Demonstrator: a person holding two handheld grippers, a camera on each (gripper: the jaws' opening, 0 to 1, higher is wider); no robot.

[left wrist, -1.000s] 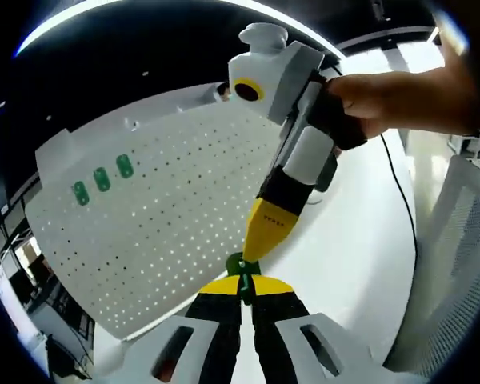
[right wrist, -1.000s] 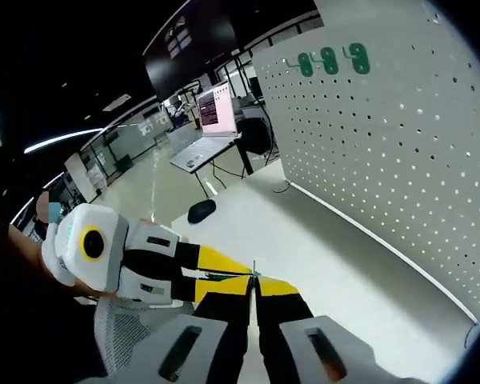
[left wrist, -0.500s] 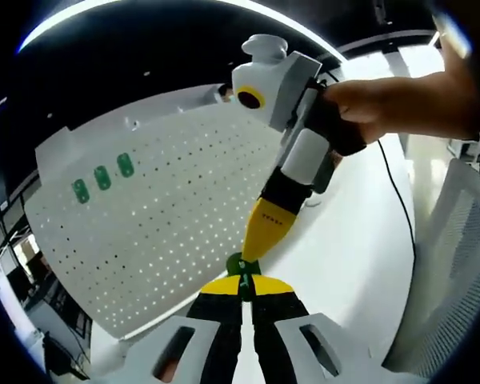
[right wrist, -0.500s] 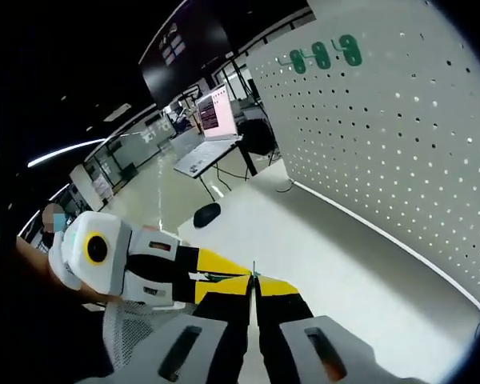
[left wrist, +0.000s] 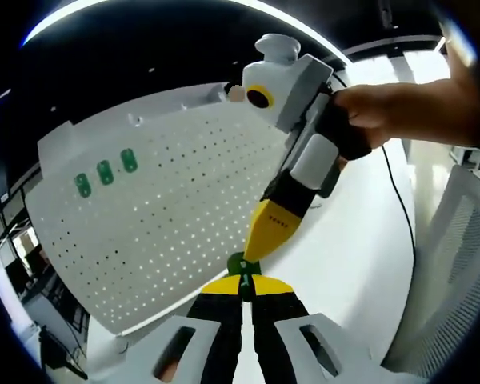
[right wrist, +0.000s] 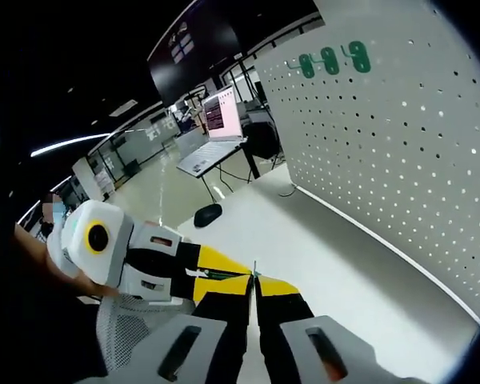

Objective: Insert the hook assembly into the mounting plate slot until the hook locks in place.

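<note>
While both grippers meet on the small green piece, almost nothing has moved over the last second.

From the left gripper view I see my left gripper (left wrist: 242, 282) with its jaws pressed together on the green hook assembly (left wrist: 241, 264), and the right gripper (left wrist: 266, 230) reaching in from the upper right, its yellow tip touching the same piece; whether that pair truly pinches it I cannot tell from here. In the right gripper view its own jaws sit pressed close with only a thin sliver between them. The white pegboard (left wrist: 168, 208) with three green mounting plates (left wrist: 105, 172) stands well apart behind. Compared with a second ago, only the views have drifted slightly; the hook is no nearer the plates, so I judge insertion has not begun.
</note>
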